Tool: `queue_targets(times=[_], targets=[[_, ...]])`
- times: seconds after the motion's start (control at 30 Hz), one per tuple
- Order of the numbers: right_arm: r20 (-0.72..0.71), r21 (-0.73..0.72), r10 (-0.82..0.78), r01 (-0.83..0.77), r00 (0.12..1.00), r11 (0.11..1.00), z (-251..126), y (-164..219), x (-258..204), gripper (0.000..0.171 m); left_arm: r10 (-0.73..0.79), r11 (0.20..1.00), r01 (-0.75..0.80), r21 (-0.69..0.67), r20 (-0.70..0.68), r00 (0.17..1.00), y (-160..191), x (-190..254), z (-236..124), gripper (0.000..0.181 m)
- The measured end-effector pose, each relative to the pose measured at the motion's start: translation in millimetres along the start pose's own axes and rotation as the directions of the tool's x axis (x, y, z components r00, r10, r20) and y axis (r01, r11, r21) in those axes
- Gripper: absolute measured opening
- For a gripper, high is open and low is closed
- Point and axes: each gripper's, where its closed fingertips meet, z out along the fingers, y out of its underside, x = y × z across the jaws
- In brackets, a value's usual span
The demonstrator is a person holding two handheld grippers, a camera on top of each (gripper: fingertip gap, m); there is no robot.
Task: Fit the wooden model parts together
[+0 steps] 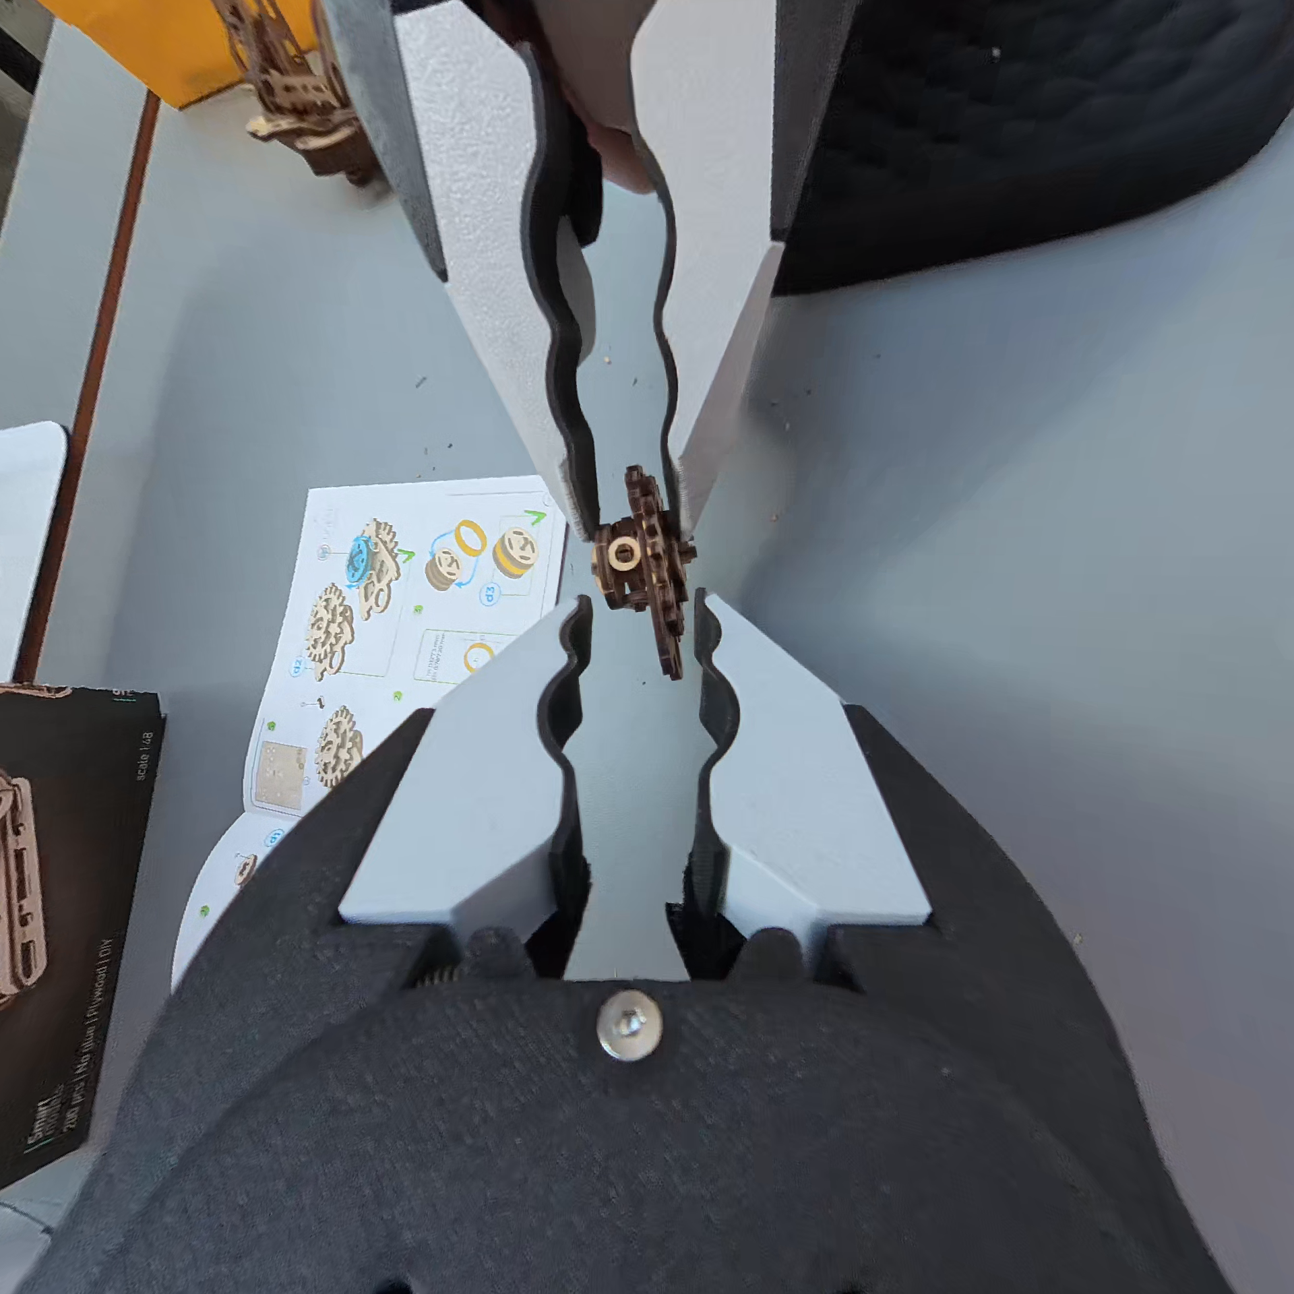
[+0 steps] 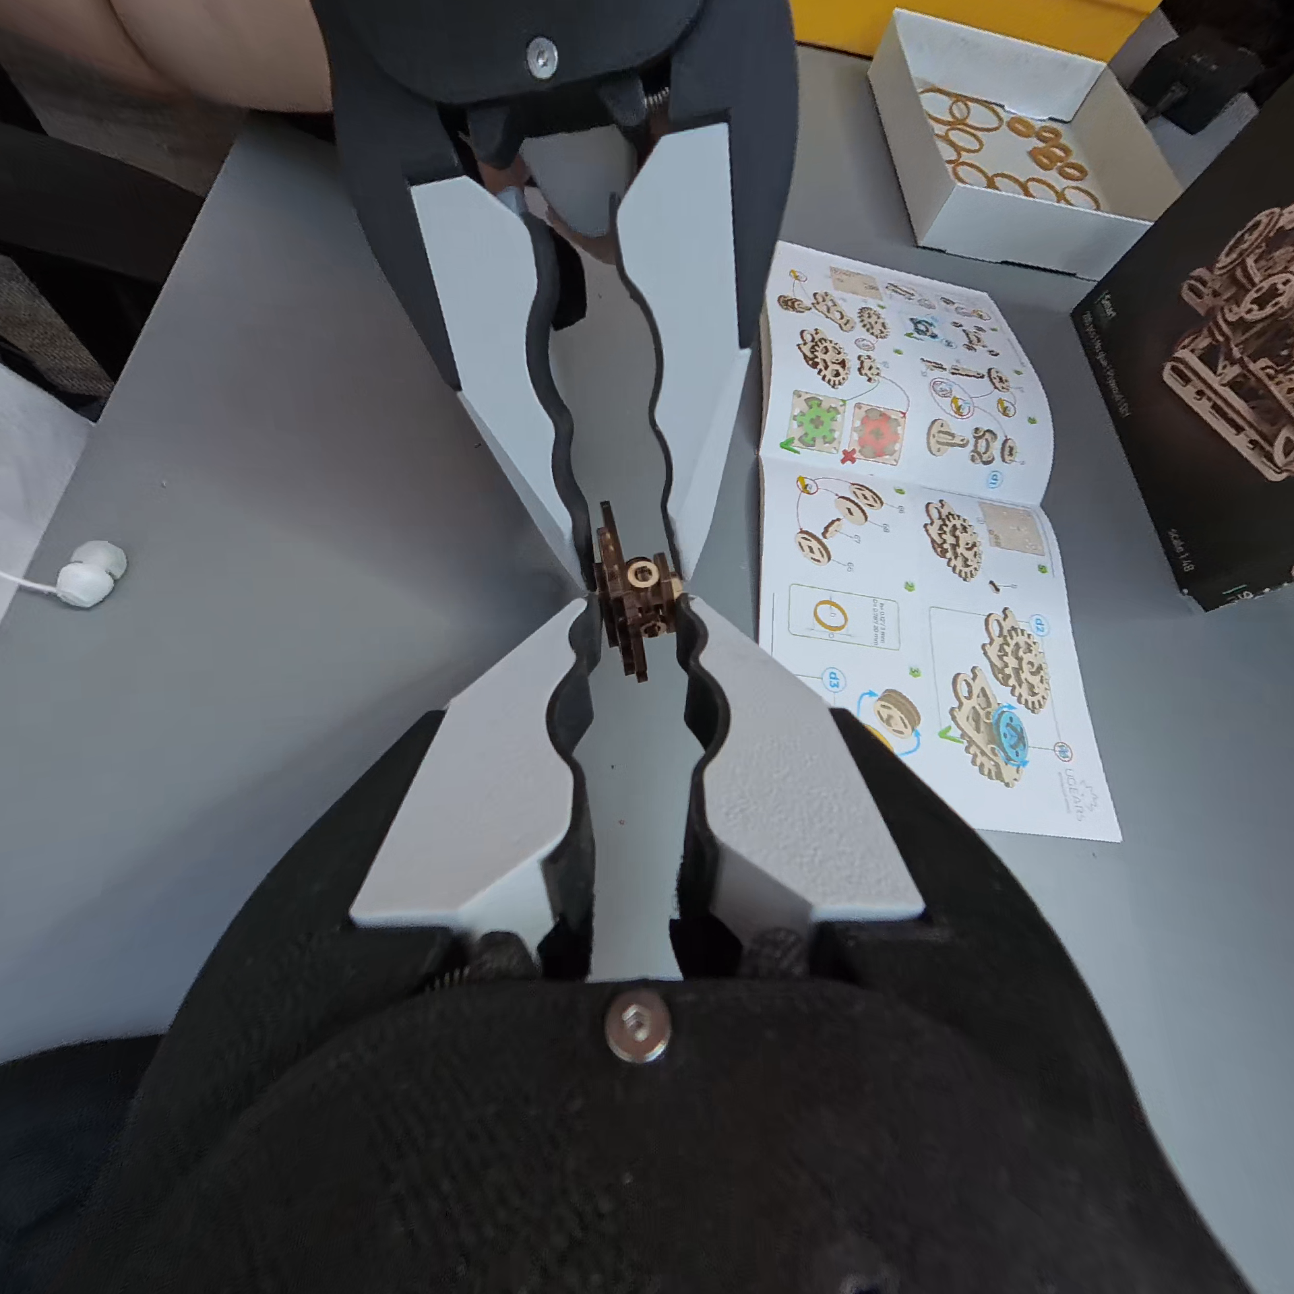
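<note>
A small dark wooden gear with a hub and a pale ring point(image 1: 641, 567) hangs above the grey table point(image 1: 1015, 595). My right gripper point(image 2: 638, 613) is shut on it, one pad on the hub and one on the gear disc. In the left wrist view the right gripper point(image 1: 634, 529) comes in from the top. My left gripper point(image 1: 644, 606) faces it tip to tip. Its jaws are slightly wider than the part and straddle the gear's lower edge, with a gap showing beside the hub. It also shows in the right wrist view point(image 2: 627, 560), where the gear point(image 2: 634, 595) sits between both pairs of tips.
An open instruction sheet point(image 2: 910, 560) lies beside the grippers. A black product box point(image 2: 1204, 350) and a white box of wooden rings point(image 2: 1015, 140) stand beyond it. A built wooden model point(image 1: 301, 91) stands by a yellow box. White earbuds point(image 2: 91, 571) lie near the table edge. My left and right fingertips are right by each other.
</note>
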Motion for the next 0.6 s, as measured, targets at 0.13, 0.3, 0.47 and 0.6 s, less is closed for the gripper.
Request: queue_targets(times=[0.13, 0.3, 0.47, 0.6], targets=[[-0.044, 0.233, 0.246, -0.229, 0.968, 0.945, -32, -26, 27, 0.020, -0.181, 0.956, 0.191, 0.222, -0.065, 0.981, -26, -14, -22, 0.052], [0.185, 0.605, 0.500, -0.499, 0.846, 0.620, -92, -74, 42, 0.020, -0.396, 0.724, 0.477, 0.499, -0.266, 0.879, -75, -32, -46, 0.053], [0.373, 0.697, 0.571, -0.627, 0.731, 0.348, -121, -77, 41, 0.019, -0.444, 0.520, 0.581, 0.626, -0.383, 0.810, -104, -44, -62, 0.051], [0.446, 0.695, 0.570, -0.669, 0.690, 0.265, -120, -73, 32, 0.019, -0.432, 0.449, 0.623, 0.641, -0.454, 0.779, -120, -40, -60, 0.044]])
